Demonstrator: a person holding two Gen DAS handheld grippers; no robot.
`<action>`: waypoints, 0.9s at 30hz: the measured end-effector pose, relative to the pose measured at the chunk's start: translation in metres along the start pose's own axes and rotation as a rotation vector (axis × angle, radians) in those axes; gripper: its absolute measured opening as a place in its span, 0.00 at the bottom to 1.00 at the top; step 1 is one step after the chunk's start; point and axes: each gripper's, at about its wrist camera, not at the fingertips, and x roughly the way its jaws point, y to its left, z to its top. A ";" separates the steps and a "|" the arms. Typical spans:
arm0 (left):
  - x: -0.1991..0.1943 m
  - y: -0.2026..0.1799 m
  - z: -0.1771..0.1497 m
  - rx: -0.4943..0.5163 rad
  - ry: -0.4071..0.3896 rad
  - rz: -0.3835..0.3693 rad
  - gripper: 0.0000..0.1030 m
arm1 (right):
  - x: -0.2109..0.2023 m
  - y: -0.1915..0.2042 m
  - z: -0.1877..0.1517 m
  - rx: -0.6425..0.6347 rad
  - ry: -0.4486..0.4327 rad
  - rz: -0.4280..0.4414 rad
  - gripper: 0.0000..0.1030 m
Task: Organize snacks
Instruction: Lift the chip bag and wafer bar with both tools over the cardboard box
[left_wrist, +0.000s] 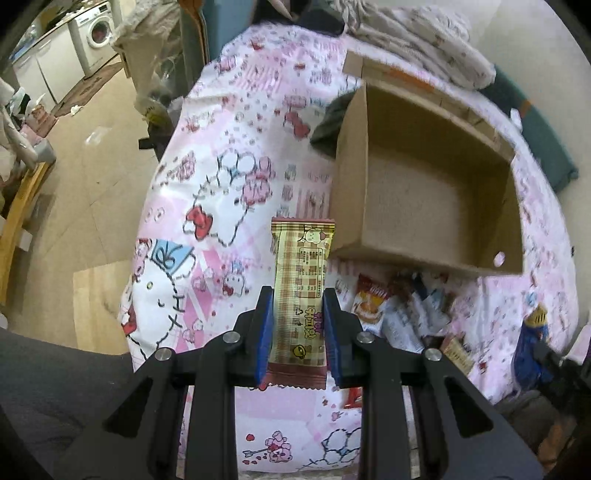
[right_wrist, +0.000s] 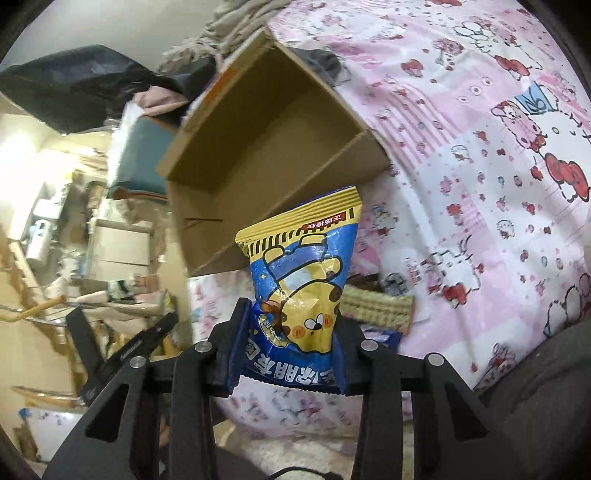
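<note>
Left gripper (left_wrist: 297, 310) clamps wafer bar (left_wrist: 301, 291); right gripper (right_wrist: 293, 325) clamps blue snack bag (right_wrist: 303, 273).

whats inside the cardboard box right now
Nothing shows inside the cardboard box: only bare brown floor and walls in both wrist views. The near wall hides a strip of floor along the front edge, so that part can't be checked.

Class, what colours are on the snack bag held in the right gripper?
Blue and yellow snack bag, best seen in the right wrist view.
</note>
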 end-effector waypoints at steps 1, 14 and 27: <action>-0.005 0.000 0.004 0.001 -0.015 -0.003 0.21 | -0.001 0.008 -0.006 -0.014 -0.009 0.009 0.39; -0.041 -0.039 0.041 0.112 -0.145 -0.038 0.21 | -0.024 0.036 0.027 -0.172 -0.184 0.131 0.39; -0.021 -0.074 0.076 0.188 -0.189 -0.049 0.21 | -0.011 0.049 0.075 -0.208 -0.247 0.113 0.39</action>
